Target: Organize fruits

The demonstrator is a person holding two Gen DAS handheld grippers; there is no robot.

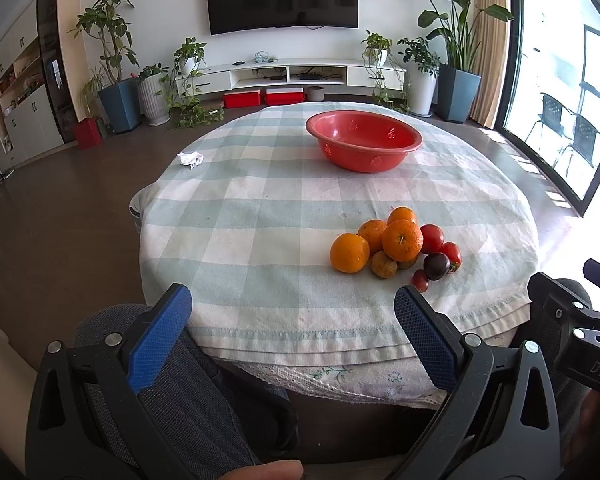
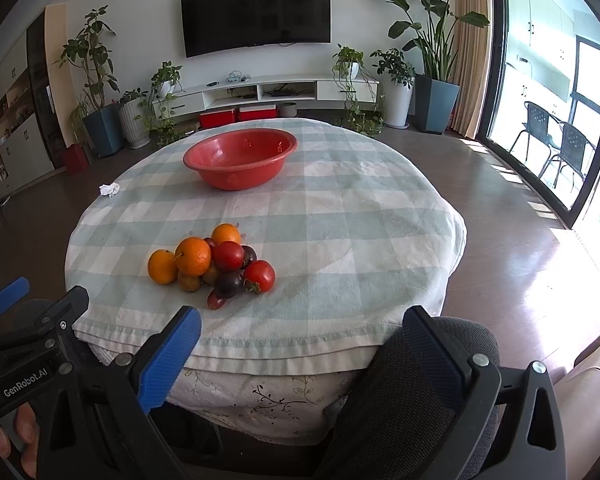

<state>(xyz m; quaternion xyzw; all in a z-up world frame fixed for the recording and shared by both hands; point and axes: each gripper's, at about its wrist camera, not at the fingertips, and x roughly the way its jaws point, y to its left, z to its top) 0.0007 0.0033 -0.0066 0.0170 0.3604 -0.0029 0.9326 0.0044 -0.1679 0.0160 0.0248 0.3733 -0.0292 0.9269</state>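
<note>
A pile of fruit sits on the checked tablecloth near the table's front: oranges [image 1: 402, 240] [image 2: 193, 256], red tomatoes [image 1: 432, 238] [image 2: 259, 276] and a dark plum [image 1: 436, 266] [image 2: 229, 284]. An empty red bowl [image 1: 364, 140] [image 2: 240, 158] stands toward the far side. My left gripper [image 1: 294, 308] is open at the table's near edge, left of the pile. My right gripper [image 2: 300, 324] is open too, at the near edge to the right of the pile. Neither holds anything. The left gripper's body [image 2: 32, 340] shows in the right wrist view.
A crumpled white tissue [image 1: 191, 159] [image 2: 109, 189] lies at the table's left edge. The round table [image 1: 260, 216] carries a green-and-white checked cloth over a flowered one. The person's legs are under the near edge. Potted plants, a TV cabinet and a glass door ring the room.
</note>
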